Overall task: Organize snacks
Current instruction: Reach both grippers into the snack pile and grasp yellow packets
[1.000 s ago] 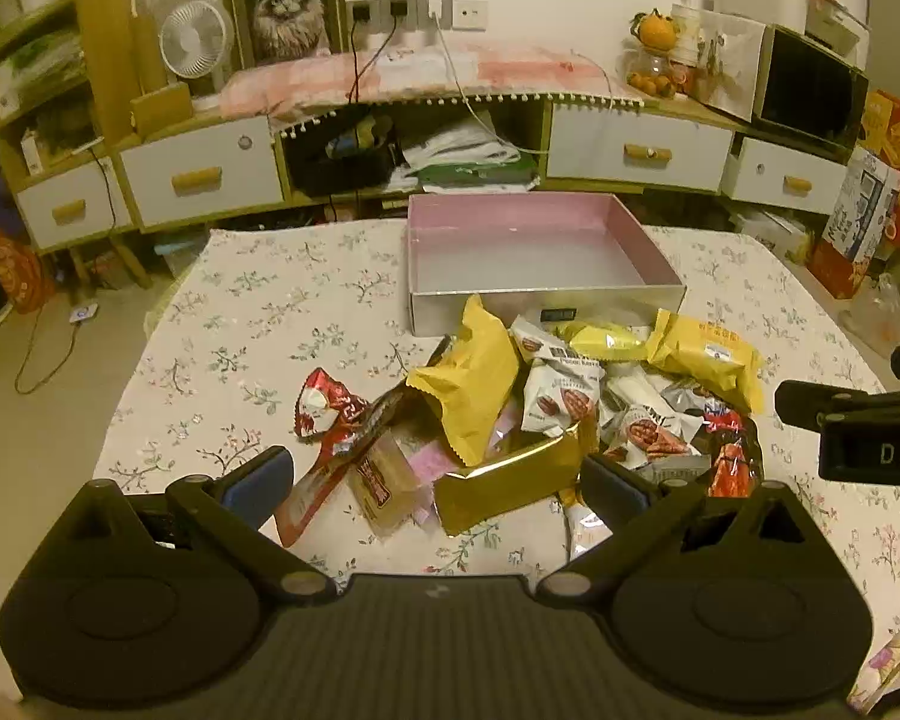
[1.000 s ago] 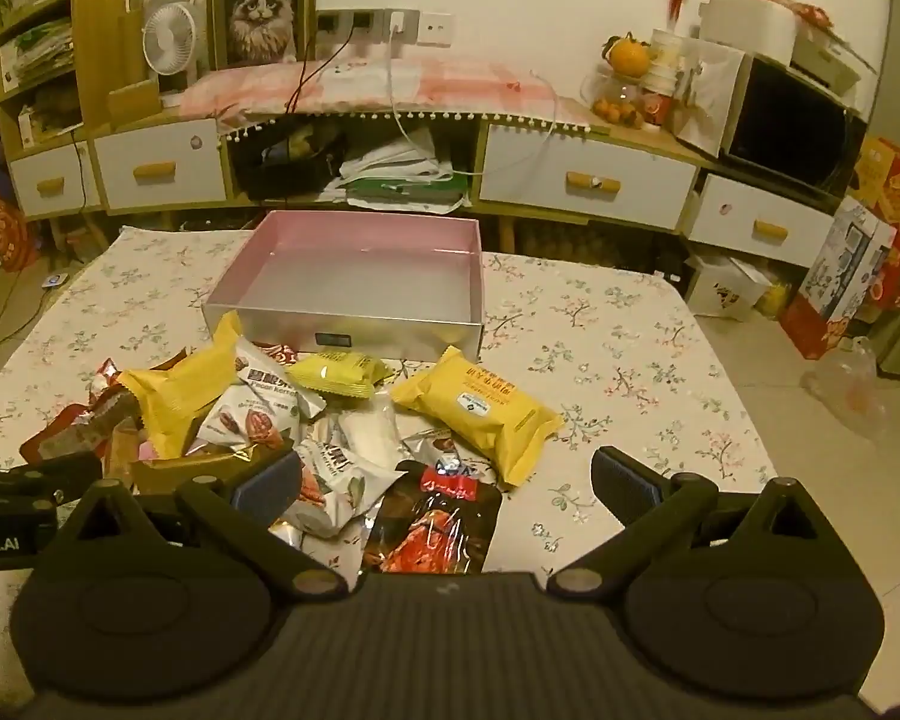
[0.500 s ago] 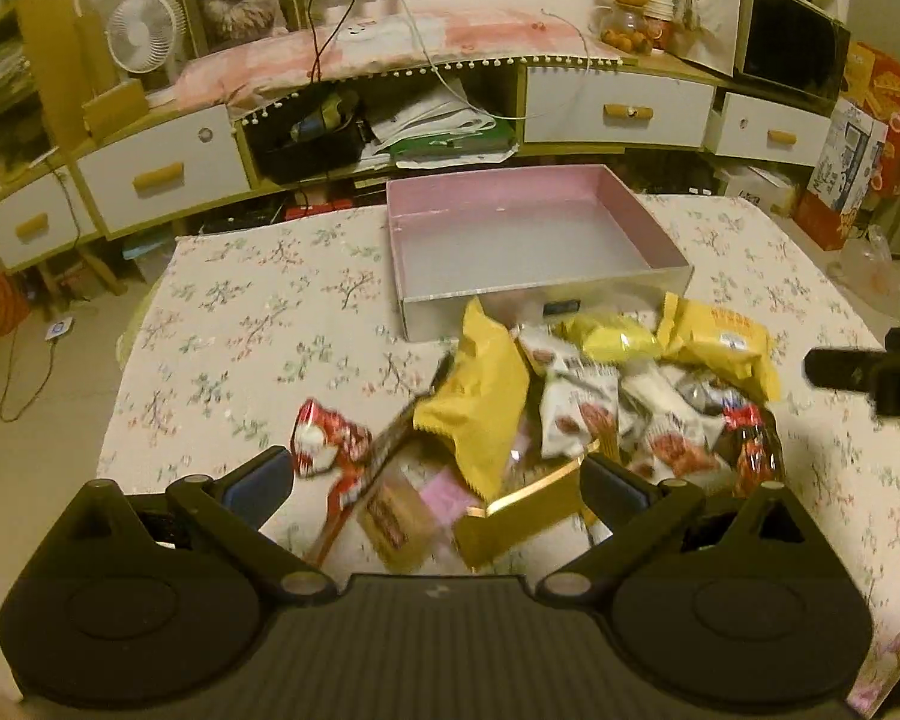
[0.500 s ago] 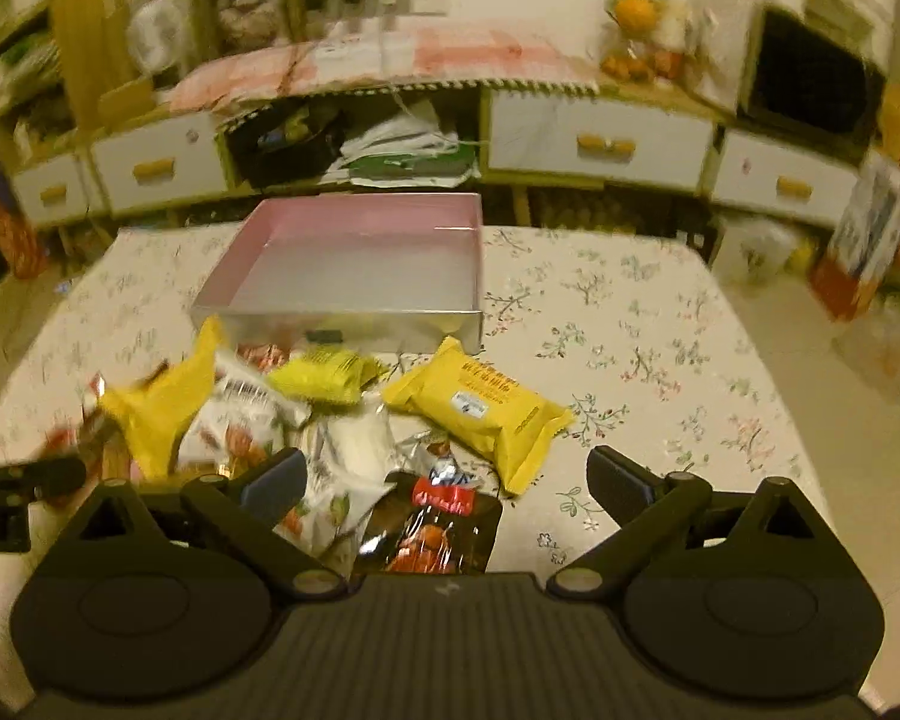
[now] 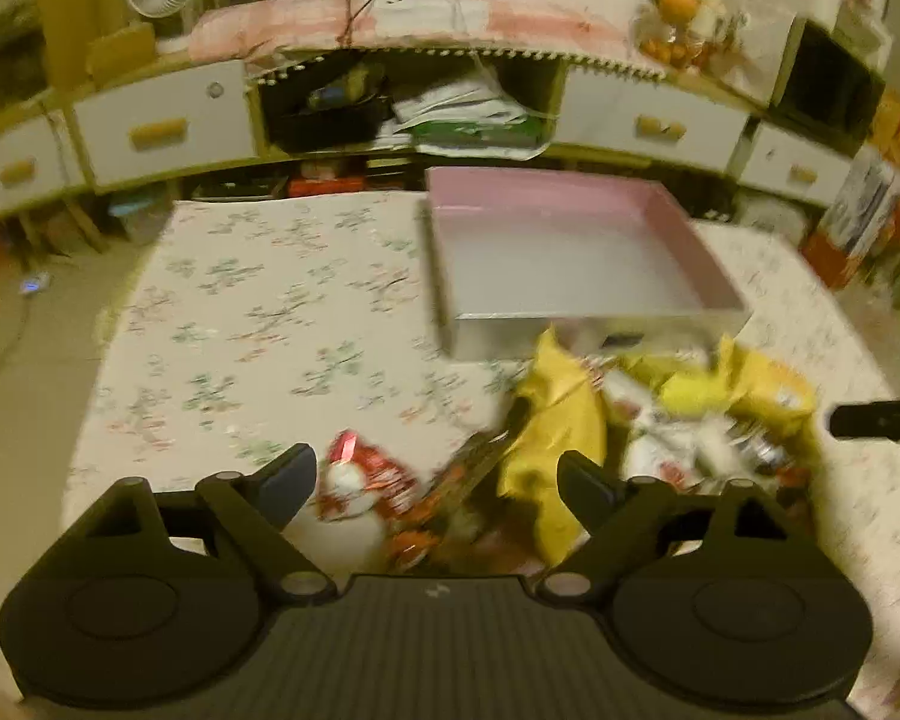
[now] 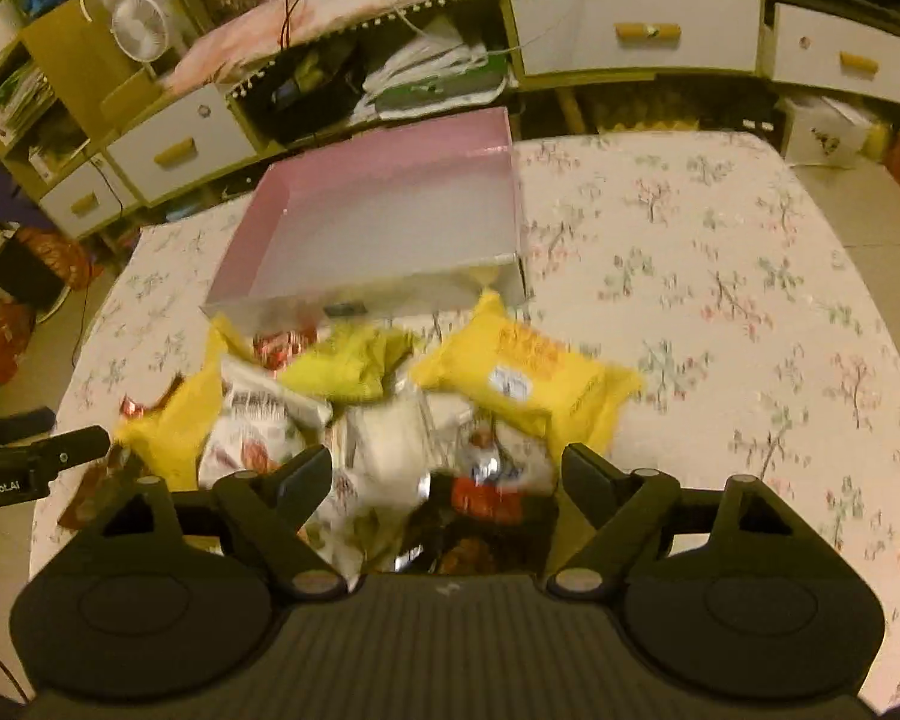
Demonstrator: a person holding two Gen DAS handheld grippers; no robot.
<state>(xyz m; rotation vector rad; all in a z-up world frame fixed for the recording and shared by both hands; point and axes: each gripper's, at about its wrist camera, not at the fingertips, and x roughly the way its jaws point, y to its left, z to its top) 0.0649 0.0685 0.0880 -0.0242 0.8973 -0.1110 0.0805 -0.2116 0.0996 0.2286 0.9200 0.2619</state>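
One pink-lined box (image 6: 390, 222) with silvery outer walls sits on the floral-clothed surface (image 6: 720, 276), its inside bare. Just in front of it lies one heap of snacks (image 6: 390, 408), the nearest packets touching its front wall. Three yellow packets can be counted there: a large labelled one (image 6: 522, 378) on the right, a small greenish-yellow one (image 6: 354, 360) in the middle and a crumpled one (image 6: 174, 426) on the left; the white and red wrappers are too blurred to count.

The left tool (image 5: 435, 477) hangs spread over the heap's left edge, a red-and-white wrapper (image 5: 360, 474) between its fingers but not gripped. The right tool (image 6: 447, 474) is likewise spread and holds nothing, above the heap's near side.

Only the right wrist view shows the left tool's body, lettered "enRobot.AI", partly cut off. Only the left view shows the fruit (image 5: 675, 0) on the cabinet behind.
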